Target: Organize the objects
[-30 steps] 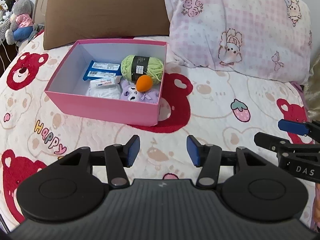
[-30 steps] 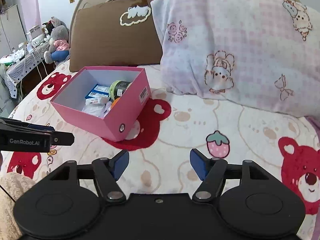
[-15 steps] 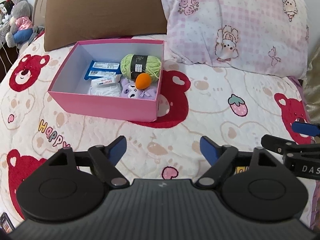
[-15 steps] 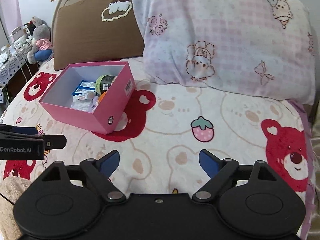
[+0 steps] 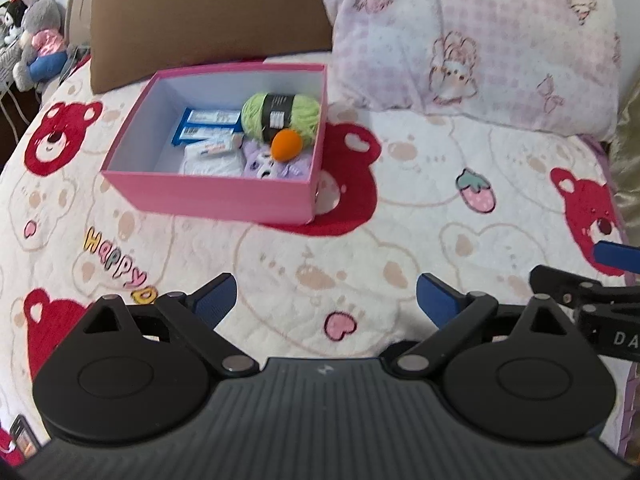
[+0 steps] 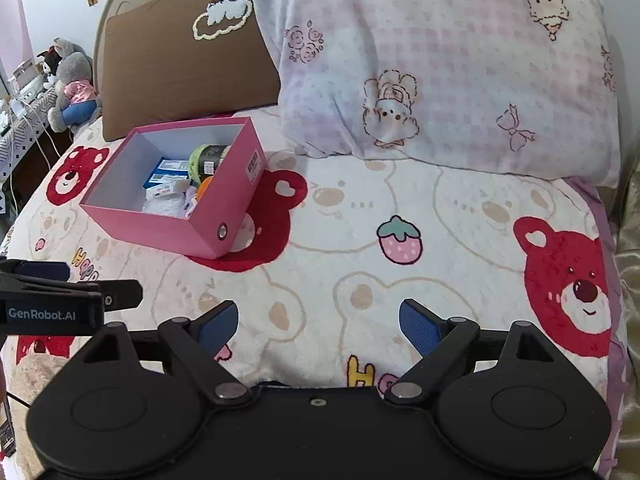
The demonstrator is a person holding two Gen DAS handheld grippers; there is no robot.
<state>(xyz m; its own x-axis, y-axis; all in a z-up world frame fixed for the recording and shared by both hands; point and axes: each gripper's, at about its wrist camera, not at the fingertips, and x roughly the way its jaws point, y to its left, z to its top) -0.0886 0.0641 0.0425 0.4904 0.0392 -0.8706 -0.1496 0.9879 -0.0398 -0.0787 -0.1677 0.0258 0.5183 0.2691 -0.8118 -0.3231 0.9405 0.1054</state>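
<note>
A pink box sits on the bear-print bedspread; it also shows in the right wrist view. Inside lie a green yarn ball, an orange ball, a purple plush, blue packets, a small tube and a white pack. My left gripper is open and empty, well short of the box. My right gripper is open and empty, to the right of the box.
A brown pillow and a pink checked pillow lie behind the box. Stuffed toys sit at the far left past the bed edge. The bedspread stretches right of the box.
Both grippers have opened wider and drawn back from the box. The box and its contents have not moved.
</note>
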